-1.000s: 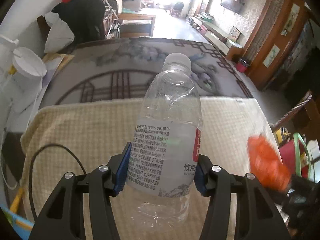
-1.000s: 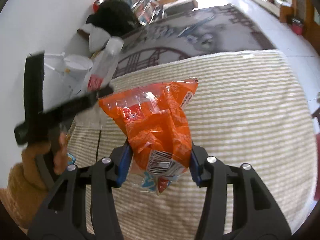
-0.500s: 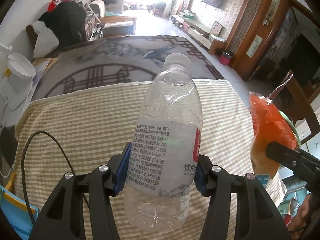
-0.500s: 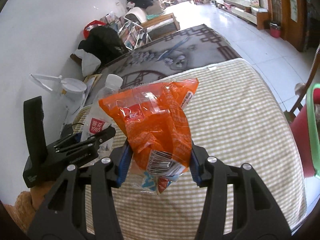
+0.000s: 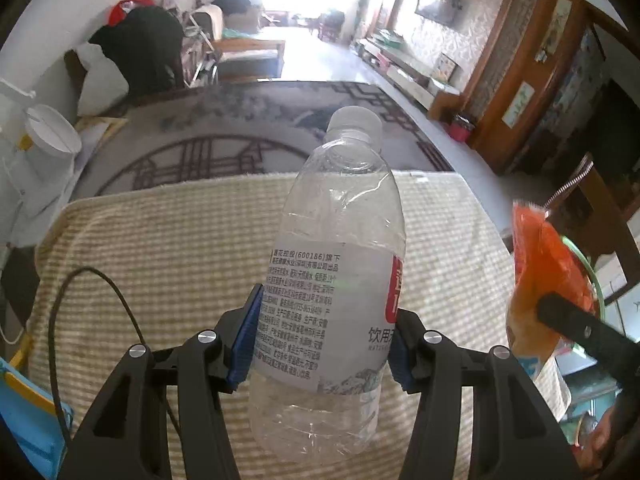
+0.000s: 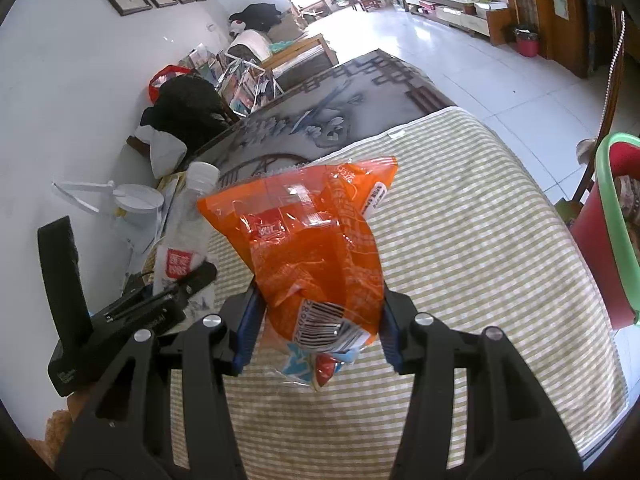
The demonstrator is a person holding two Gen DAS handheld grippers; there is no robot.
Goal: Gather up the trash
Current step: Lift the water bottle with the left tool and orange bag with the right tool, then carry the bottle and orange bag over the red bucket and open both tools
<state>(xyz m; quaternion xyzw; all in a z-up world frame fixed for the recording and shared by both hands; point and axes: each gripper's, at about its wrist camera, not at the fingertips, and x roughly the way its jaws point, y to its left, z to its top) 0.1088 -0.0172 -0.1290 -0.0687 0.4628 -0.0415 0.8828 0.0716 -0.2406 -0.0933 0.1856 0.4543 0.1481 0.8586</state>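
My left gripper (image 5: 322, 342) is shut on an empty clear plastic bottle (image 5: 332, 280) with a white label, held upright above the checked tablecloth (image 5: 180, 264). My right gripper (image 6: 316, 330) is shut on an orange snack wrapper (image 6: 316, 248), held above the same cloth (image 6: 460, 264). The wrapper also shows in the left wrist view (image 5: 544, 280) at the right edge. The bottle also shows in the right wrist view (image 6: 184, 236) at the left, with the left gripper (image 6: 140, 312) below it.
A green-rimmed bin with a red liner (image 6: 616, 232) stands off the table's right edge. A black cable (image 5: 80, 320) lies on the cloth at the left. A white lamp (image 5: 48, 144) stands at the far left. A patterned rug (image 5: 240, 128) lies beyond the table.
Both grippers have risen and drawn back with their loads. The right gripper with the wrapper has swung toward the table's right edge, and the green bin has come into its view.
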